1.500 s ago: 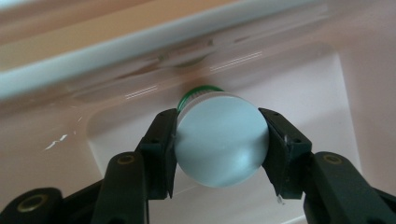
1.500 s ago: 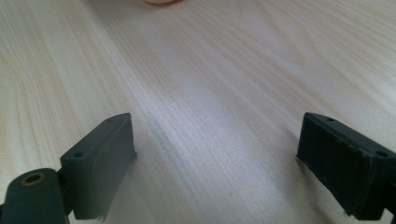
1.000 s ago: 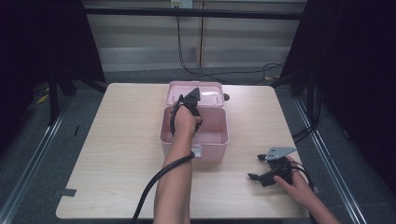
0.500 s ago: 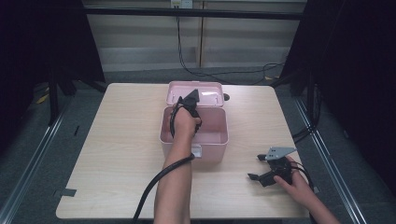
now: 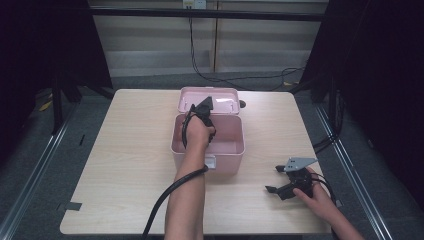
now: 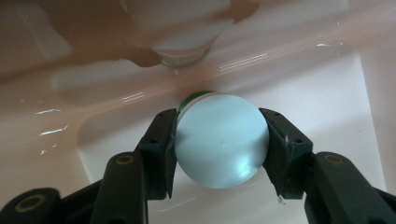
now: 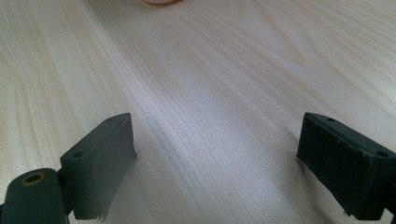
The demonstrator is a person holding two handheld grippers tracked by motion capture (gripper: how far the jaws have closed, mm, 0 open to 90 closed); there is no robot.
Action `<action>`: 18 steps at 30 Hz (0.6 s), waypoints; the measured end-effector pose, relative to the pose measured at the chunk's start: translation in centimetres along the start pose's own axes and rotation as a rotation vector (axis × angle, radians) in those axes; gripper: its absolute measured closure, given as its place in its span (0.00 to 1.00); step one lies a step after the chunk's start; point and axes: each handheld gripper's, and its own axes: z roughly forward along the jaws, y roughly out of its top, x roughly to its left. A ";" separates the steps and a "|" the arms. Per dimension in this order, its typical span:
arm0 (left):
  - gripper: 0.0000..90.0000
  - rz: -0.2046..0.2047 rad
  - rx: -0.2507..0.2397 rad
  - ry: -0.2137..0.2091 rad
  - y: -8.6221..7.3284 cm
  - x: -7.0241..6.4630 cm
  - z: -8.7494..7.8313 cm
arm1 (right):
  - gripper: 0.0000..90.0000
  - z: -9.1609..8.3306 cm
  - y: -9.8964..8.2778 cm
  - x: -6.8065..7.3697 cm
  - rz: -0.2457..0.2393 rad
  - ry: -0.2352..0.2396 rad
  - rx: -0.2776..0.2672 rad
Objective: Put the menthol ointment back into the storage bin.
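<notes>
Nearest you, your right gripper (image 5: 276, 179) rests on the wooden table (image 5: 125, 165) by the front right corner, its 2 jaws spread wide with bare wood grain between them in the right gripper view (image 7: 215, 154); it holds nothing.

Further in, your left gripper (image 5: 200, 112) reaches down into the open pink box (image 5: 232, 150) at the middle of the table. In the left gripper view, its 2 jaws are closed partway around a pale round-topped container (image 6: 219, 140), pressing on both sides of it, with a green rim just peeking behind the top. The container sits low inside the box, close to the glossy floor.

By the look of it, the carry into the box is nearly done; letting go and drawing your hand out are left, though you could equally be lifting it.

Whether the container touches the floor is hidden by the container itself. Beyond it, a second ridged white cap (image 6: 182, 53) is blurred and may be partly reflection. Behind the box, its raised lid (image 5: 210, 95) hides a small dark thing (image 5: 242, 104) I cannot identify.
</notes>
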 end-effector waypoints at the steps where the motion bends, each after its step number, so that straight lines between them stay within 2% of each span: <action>1: 0.55 -0.002 -0.001 0.000 0.0 0.0 0.0 | 0.12 0.0 0.0 0.0 0.000 0.000 0.000; 7: 0.53 -0.002 -0.009 0.005 -0.1 0.1 0.0 | 0.12 0.0 0.0 0.0 0.000 0.000 0.000; 8: 0.52 0.010 -0.004 0.003 -0.1 0.2 0.1 | 0.12 0.0 0.0 0.0 0.000 0.000 0.000; 11: 0.50 -0.005 -0.004 0.002 -0.3 0.2 0.5 | 0.12 0.0 0.0 0.0 -0.001 0.001 -0.003; 18: 0.46 0.012 -0.007 0.003 -0.3 0.3 0.3 | 0.12 0.0 0.0 0.0 0.000 -0.001 -0.002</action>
